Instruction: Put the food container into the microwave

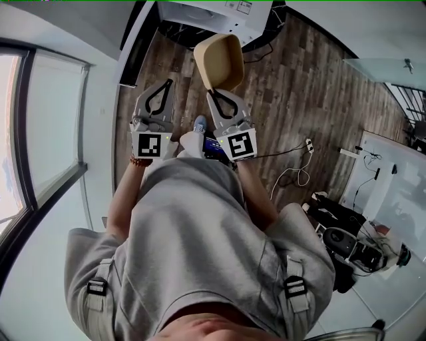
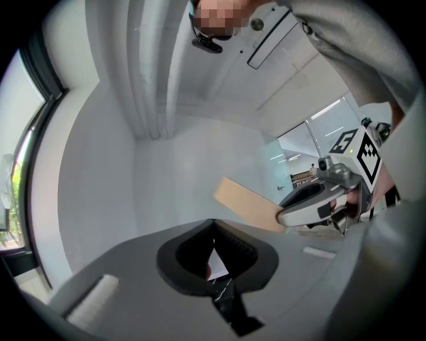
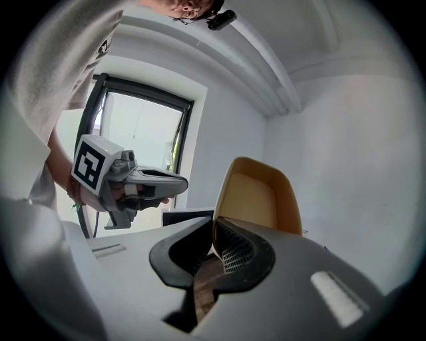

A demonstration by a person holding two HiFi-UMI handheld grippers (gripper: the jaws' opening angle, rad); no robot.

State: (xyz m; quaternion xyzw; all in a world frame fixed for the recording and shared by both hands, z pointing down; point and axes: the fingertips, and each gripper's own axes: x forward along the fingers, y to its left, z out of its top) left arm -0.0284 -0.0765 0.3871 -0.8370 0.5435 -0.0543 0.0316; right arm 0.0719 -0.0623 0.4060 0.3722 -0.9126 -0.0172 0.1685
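- right gripper [image 3: 214, 230] has its 2 jaws clamped on the lower edge of the food container [image 3: 256, 193]. the rim runs down into the slit between the ribbed pads.
- the container is tan and empty. it stands up from the jaw tips, with its hollow side turned toward the right gripper's own camera.
- in the head view the container is carried in the air, tilted, above the wooden floor [image 1: 293, 86].
- left gripper [image 2: 213, 225] is held just to the left of the container and does not touch it. its jaws are pressed together tip to tip with nothing between them.
- both grippers sit side by side on the person's side of the container, 1 marker cube on each, the cubes turned toward the head camera.
- a white appliance [image 1: 219, 12] stands on the floor just beyond the container, cut off by the top edge of the head view. i cannot tell if it is the microwave, and no door shows.
- the person's grey shirt [image 1: 200, 233] fills the view on the near side of the container.
- a tall window [image 1: 46, 120] is well to the left of the container.
- a power strip [image 1: 309, 145] and loose white cables [image 1: 293, 176] lie on the floor to the right of the container, well apart from it.
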